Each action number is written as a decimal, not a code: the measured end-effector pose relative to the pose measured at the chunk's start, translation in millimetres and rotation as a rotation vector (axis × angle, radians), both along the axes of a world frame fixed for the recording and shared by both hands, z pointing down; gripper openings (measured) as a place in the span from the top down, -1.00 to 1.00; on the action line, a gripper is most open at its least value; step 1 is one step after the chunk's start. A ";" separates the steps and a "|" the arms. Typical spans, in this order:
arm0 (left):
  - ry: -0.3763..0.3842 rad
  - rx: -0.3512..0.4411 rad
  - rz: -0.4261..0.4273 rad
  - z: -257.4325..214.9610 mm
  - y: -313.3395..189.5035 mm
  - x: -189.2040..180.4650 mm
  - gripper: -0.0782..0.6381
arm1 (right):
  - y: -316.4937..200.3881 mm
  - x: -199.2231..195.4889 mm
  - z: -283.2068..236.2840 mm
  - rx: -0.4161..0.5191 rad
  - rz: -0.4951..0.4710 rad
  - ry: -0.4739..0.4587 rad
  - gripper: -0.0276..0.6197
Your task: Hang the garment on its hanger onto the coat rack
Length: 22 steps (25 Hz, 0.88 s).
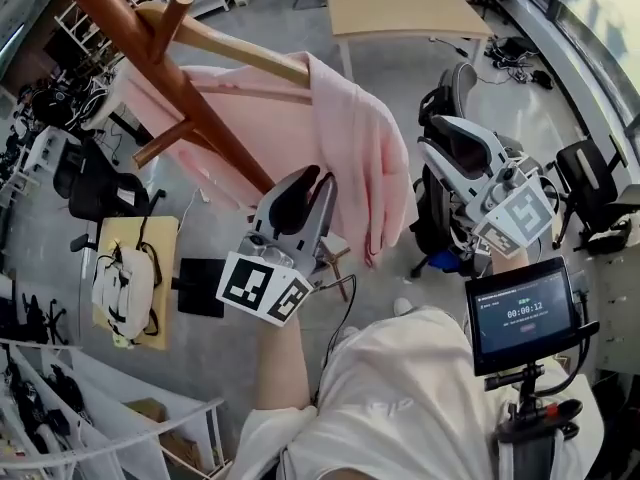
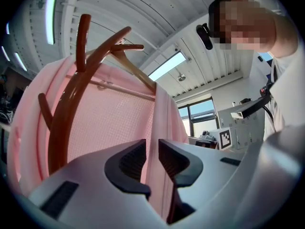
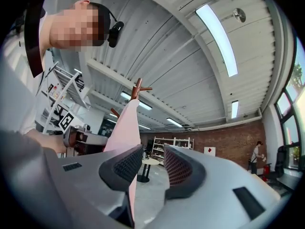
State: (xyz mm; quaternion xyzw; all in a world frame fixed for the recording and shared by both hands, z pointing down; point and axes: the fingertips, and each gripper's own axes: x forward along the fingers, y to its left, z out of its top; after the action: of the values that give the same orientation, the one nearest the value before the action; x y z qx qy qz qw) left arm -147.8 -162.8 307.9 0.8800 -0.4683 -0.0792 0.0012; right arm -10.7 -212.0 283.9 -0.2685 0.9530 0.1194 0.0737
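Observation:
A pink garment [image 1: 350,148] hangs on a pale wooden hanger [image 1: 240,53]. The hanger rests against the brown wooden coat rack [image 1: 200,118], by one of its pegs. My left gripper [image 1: 305,193] points up at the garment's lower front. In the left gripper view the left gripper [image 2: 152,151] is shut on a fold of the garment [image 2: 109,123], beside the rack [image 2: 71,99] and under the hanger [image 2: 136,73]. My right gripper [image 1: 430,138] hovers to the right, apart from the cloth. That right gripper [image 3: 153,159] is open and empty, with the garment [image 3: 126,128] beyond its left jaw.
A wooden table [image 1: 400,3] stands at the far side. Black office chairs [image 1: 90,183] and a small stand with a white bundle [image 1: 130,278] sit to the left. Another chair [image 1: 590,188] and a timer screen [image 1: 525,313] are to the right. A white shelf frame [image 1: 120,428] is near left.

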 end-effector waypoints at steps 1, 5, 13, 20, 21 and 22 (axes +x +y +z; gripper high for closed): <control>0.008 -0.003 -0.001 1.3 -0.7 -2.0 0.53 | 0.3 2.4 2.6 -0.004 0.021 -0.001 0.51; -0.036 -0.007 -0.024 13.4 1.9 -15.4 0.54 | 5.0 3.7 19.6 -0.042 0.098 -0.014 0.51; -0.032 -0.071 0.025 46.6 33.6 6.9 0.53 | 59.5 27.7 45.1 -0.099 0.190 0.001 0.52; -0.058 -0.055 -0.023 37.2 66.1 56.9 0.53 | 89.3 71.4 39.9 -0.108 0.144 -0.038 0.52; -0.058 -0.055 -0.032 35.3 69.8 65.6 0.54 | 93.7 78.0 37.2 -0.106 0.131 -0.042 0.52; -0.058 -0.054 -0.037 34.0 73.8 74.1 0.53 | 98.5 83.8 34.6 -0.102 0.119 -0.044 0.52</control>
State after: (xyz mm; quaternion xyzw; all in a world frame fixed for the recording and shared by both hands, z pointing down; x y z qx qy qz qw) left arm -73.7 -89.0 341.9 0.8727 -0.4864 -0.0408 0.0100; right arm 73.1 -113.5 318.5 -0.3307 0.9383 0.0690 0.0737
